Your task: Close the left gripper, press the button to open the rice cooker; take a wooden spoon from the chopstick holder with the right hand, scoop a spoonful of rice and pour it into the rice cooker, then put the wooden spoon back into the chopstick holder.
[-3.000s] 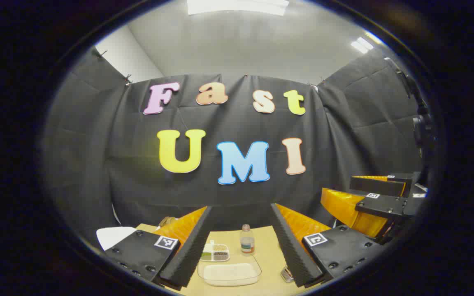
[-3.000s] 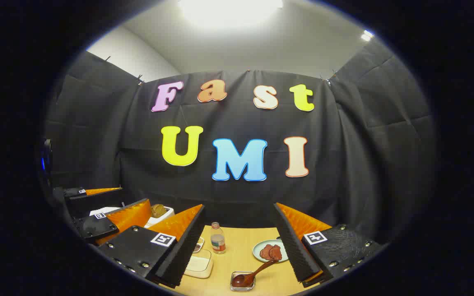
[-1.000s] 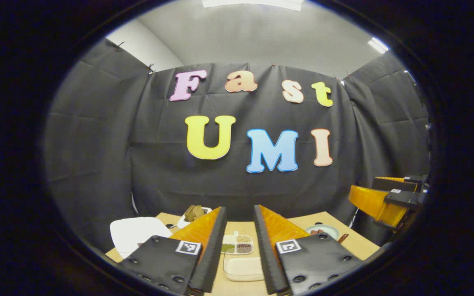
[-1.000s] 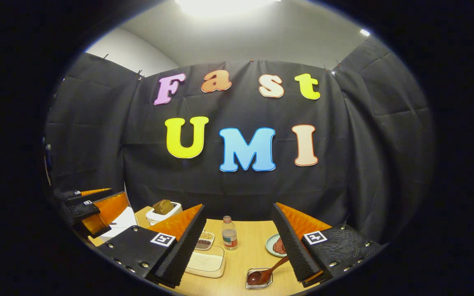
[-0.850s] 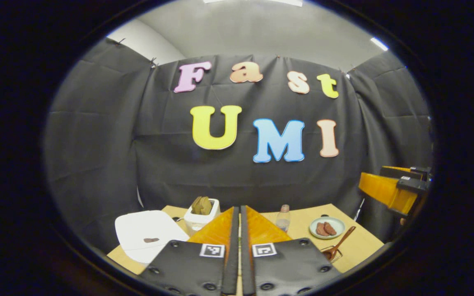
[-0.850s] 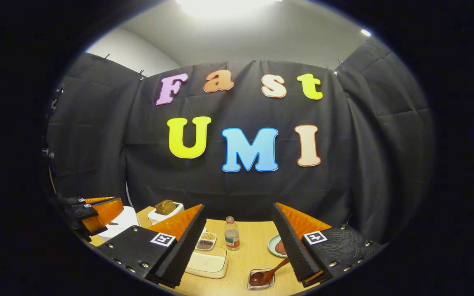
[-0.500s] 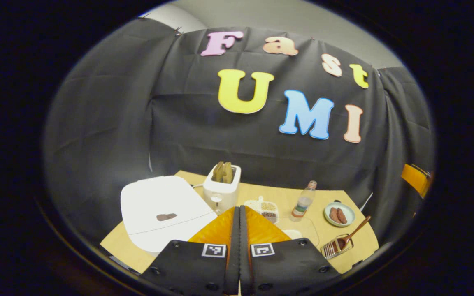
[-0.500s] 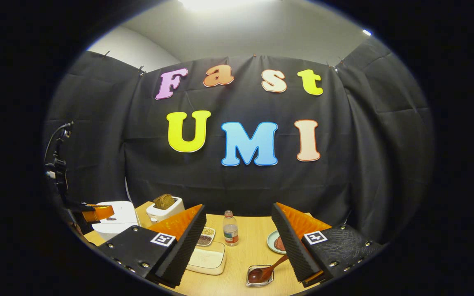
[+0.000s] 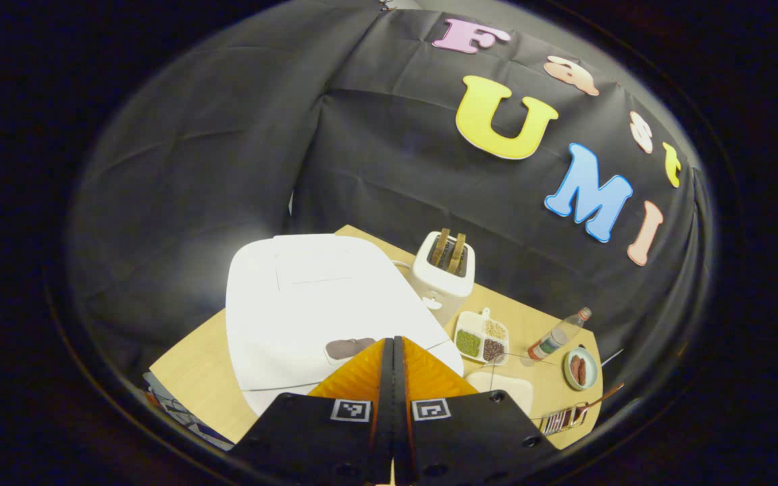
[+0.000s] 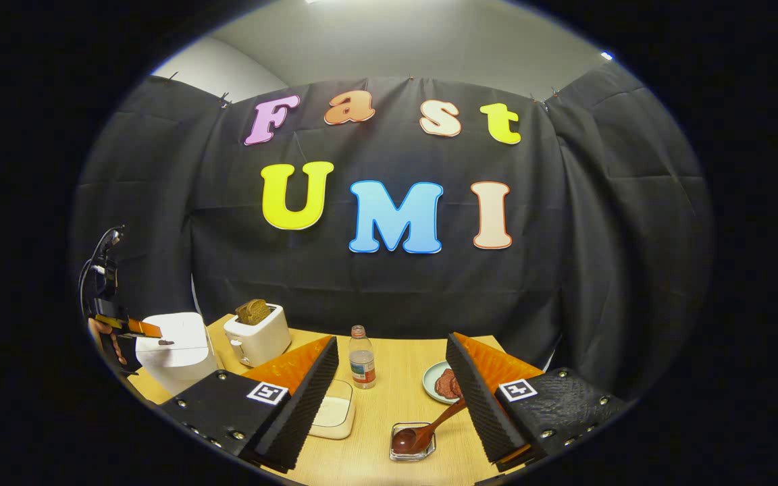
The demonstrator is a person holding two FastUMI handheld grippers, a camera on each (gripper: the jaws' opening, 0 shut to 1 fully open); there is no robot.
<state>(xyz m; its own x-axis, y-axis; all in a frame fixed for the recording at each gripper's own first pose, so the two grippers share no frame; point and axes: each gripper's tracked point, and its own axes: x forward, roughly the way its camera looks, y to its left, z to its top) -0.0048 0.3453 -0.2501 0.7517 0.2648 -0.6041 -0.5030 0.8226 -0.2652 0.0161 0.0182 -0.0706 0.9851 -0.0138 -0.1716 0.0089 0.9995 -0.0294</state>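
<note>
In the left gripper view, the left hand-held gripper (image 9: pixel 393 341) is seen with its two fingers pressed together, nothing held between them. Its tips are placed just before the button (image 9: pixel 348 348) on the front part of the white rice cooker (image 9: pixel 321 297); contact cannot be told. The lid of the rice cooker is down. The cooker is set near the left edge of the wooden surface (image 9: pixel 193 378), with a toaster (image 9: pixel 444 273) just behind it at the wall side.

In the right gripper view, the right hand-held gripper (image 10: pixel 392 395) is held with its fingers wide apart, above the surface and holding nothing. The wooden spoon (image 10: pixel 426 428) is lying with its bowl in the chopstick holder (image 10: pixel 412 450) (a small clear one), just below the gap between the fingers, its handle tilted toward the right finger. A tray of rice (image 10: pixel 333 413) is beside the left finger, and a bottle (image 10: pixel 362 366) and a plate (image 10: pixel 437 382) are farther back. Bare surface is left between tray and holder
</note>
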